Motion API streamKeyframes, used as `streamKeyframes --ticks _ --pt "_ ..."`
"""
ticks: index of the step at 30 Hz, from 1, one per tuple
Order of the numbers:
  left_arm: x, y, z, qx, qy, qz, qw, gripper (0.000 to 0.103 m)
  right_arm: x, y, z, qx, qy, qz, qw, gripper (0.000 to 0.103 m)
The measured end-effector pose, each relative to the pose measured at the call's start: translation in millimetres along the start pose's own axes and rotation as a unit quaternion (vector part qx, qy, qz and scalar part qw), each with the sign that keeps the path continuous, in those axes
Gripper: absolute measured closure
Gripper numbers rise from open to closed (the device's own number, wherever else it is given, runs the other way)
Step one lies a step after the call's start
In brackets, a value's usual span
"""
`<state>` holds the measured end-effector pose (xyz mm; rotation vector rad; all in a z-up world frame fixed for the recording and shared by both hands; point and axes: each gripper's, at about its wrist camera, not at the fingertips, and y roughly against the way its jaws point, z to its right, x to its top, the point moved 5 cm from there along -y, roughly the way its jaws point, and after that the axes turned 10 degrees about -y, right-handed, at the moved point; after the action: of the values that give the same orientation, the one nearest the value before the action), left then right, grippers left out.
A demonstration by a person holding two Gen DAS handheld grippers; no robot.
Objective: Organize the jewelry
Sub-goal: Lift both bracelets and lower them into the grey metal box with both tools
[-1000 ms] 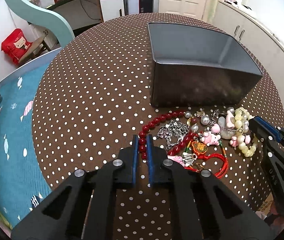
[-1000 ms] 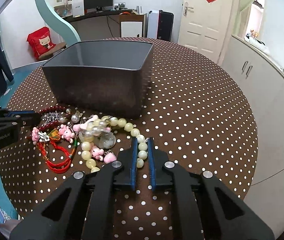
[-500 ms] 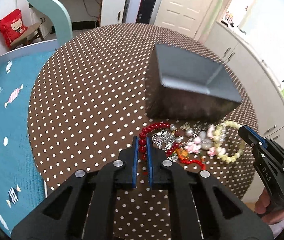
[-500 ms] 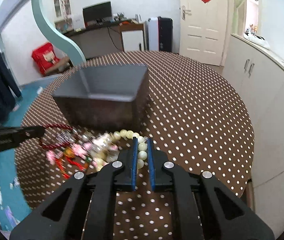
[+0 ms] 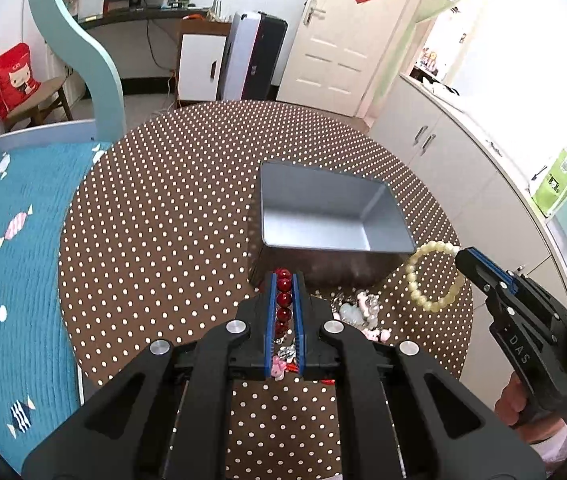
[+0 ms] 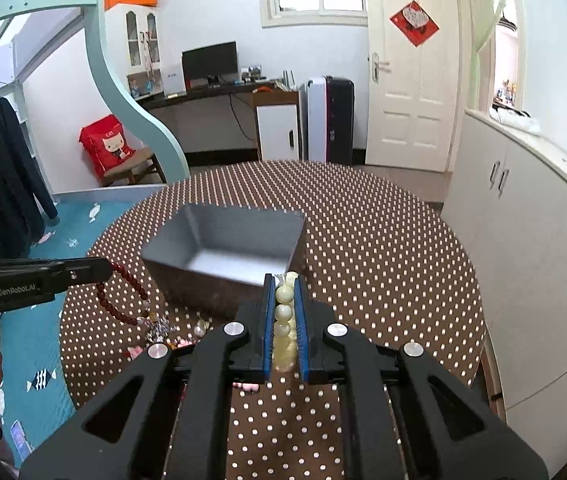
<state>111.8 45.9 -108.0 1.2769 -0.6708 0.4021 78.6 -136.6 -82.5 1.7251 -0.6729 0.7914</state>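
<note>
- Left gripper (image 5: 284,280): blue-padded fingers pinch round, glossy red bead strand (image 5: 284,300), hanging above the table.
- Right gripper (image 6: 284,284): fingers pinch smooth cream pearl bracelet (image 6: 283,312), a dangling loop.
- Rectangular grey metal box (image 5: 323,216) sits on polka-dot tablecloth (image 5: 163,220).

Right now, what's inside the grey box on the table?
The grey box shows only bare floor and inner walls where visible; no jewelry is seen in it. In both views its near wall and the hand-held gripper tips cover the floor strip along that wall, so that part cannot be checked.
</note>
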Motion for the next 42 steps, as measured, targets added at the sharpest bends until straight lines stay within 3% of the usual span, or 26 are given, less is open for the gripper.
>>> streamKeyframes --ticks 9,19,26,34,40,42 --pt "31 23 10 0.004 -0.022 0.049 0.9985 0.096 29 4 -11 0.023 0.016 0.036 0.999 0.095" --pt "73 21 20 -0.005 -0.03 0.072 0.997 0.096 48 -20 -19 0.038 0.015 0.035 0.999 0.094" --pt "92 -8 24 -0.017 -0.03 0.053 0.998 0.096 47 -46 -17 0.038 0.003 0.004 0.999 0.094" --pt "85 -56 13 -0.017 -0.013 0.006 0.9998 0.096 43 -69 -9 0.02 -0.017 -0.028 0.999 0.092" --pt "79 -68 8 -0.012 -0.023 0.0 0.9997 0.095 44 -66 -2 0.0 -0.02 -0.028 0.999 0.072" --pt "78 -68 8 -0.008 -0.026 0.0 0.9996 0.089 43 -66 0 -0.003 -0.022 -0.031 0.999 0.069"
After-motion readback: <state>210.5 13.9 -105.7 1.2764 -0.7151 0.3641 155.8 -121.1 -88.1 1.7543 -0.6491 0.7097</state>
